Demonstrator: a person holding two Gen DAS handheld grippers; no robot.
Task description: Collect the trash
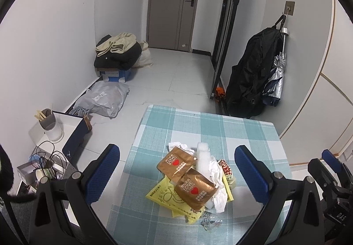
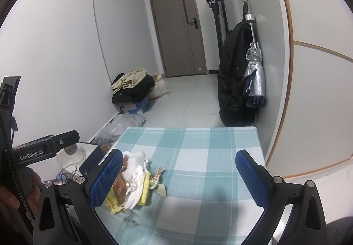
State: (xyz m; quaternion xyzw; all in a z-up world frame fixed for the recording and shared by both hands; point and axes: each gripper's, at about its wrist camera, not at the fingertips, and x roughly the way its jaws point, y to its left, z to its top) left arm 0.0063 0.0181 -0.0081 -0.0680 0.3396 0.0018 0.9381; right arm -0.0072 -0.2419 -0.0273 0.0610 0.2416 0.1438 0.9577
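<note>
Left gripper [image 1: 176,169]: jaws spread wide, empty, above the trash pile [image 1: 194,181].
Right gripper [image 2: 179,173]: wide open, holding nothing.
Trash pile: near-left part of the checked table [image 2: 198,141].
Table edges: far edge near the hanging black bag [image 2: 233,81]; right side open.
Left floor: box [image 1: 72,132], cables.

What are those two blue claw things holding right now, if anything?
Nothing. The left hand-held gripper and the right hand-held gripper are both open and empty above the trash pile on the checked table.
</note>
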